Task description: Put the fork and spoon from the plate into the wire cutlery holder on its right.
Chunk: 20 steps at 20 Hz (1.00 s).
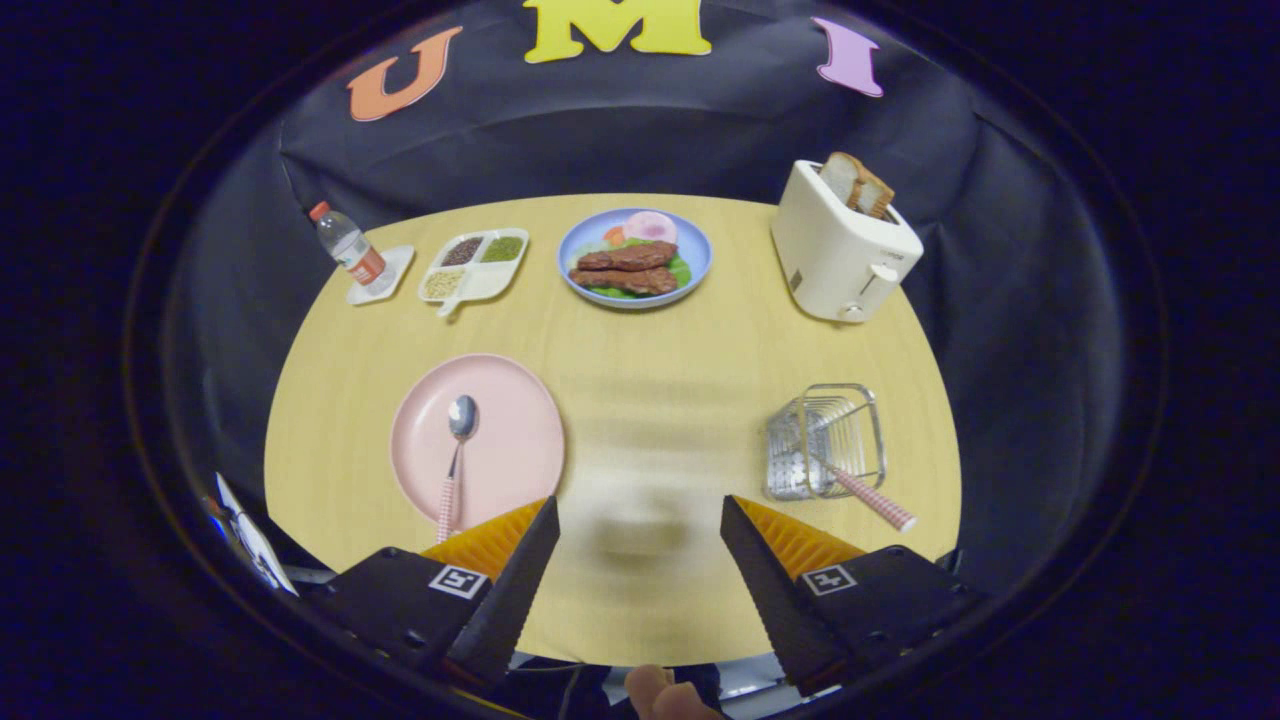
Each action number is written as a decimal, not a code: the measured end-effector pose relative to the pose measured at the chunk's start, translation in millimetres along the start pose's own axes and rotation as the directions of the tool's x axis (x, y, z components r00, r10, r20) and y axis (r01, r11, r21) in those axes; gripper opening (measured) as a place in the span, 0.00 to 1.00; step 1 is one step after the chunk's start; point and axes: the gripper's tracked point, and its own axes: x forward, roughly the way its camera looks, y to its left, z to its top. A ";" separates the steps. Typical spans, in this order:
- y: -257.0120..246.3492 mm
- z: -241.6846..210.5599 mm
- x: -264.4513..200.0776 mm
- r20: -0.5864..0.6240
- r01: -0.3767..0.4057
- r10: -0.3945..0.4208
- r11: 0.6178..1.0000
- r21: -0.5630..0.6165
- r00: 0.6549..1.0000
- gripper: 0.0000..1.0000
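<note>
1. Scanning from the far left, I see a small clear plastic water bottle (345, 245) with a red cap standing on a white square coaster, and beside it a white divided tray (474, 267) holding grains and seeds.
2. Nearer to me sits the round pink plate (510, 460), and on it lies the metal spoon (456, 455) with a checked pink handle, bowl pointing away from me, handle end just ahead of my left finger.
3. My gripper (640, 525) hangs above the pale wooden table (650, 350) with its fingers spread wide apart and nothing between them; it is aimed at bare tabletop between plate and holder.
4. Beyond the fingers, at the back of the table, a blue plate of meat and greens (634, 257) stands well apart from my work.
5. To the right sits the wire cutlery holder (826, 440), and a checked pink handle (870, 497) leans out of it; I judge that to be the fork, already delivered.
6. Furthest right, a white toaster (843, 250) holds slices of bread.
7. So I reckon half the job is done: the spoon is left to grasp and carry across.
</note>
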 end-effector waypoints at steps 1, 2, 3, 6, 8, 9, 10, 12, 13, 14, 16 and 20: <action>14.1 -1.6 1.2 0.009 -0.019 0.019 1.000 0.000 1.000 0.98; 26.6 -3.5 3.0 0.019 -0.028 0.028 1.000 -0.006 0.999 0.98; 38.4 -4.7 5.0 0.025 -0.036 0.036 0.999 -0.015 0.999 0.98; 74.5 -14.3 16.7 0.029 -0.057 0.057 0.998 -0.024 0.998 0.97; 94.5 -21.3 29.2 0.022 -0.061 0.062 0.998 -0.022 0.998 0.97; 104.4 -24.8 36.5 0.015 -0.067 0.067 0.998 -0.018 0.998 0.97; 113.4 -29.4 44.0 0.001 -0.071 0.071 0.997 -0.014 0.997 0.97; 130.5 -37.0 56.4 -0.020 -0.083 0.082 0.996 -0.019 0.996 0.97; 137.4 -38.2 61.4 -0.021 -0.089 0.089 0.996 -0.030 0.996 0.93; 143.5 -38.3 67.0 -0.019 -0.086 0.085 0.995 -0.042 0.996 0.90; 153.1 -39.8 80.0 -0.021 -0.071 0.070 0.996 -0.062 0.997 0.89; 159.0 -44.4 98.6 -0.029 -0.022 0.021 0.998 -0.056 0.999 0.76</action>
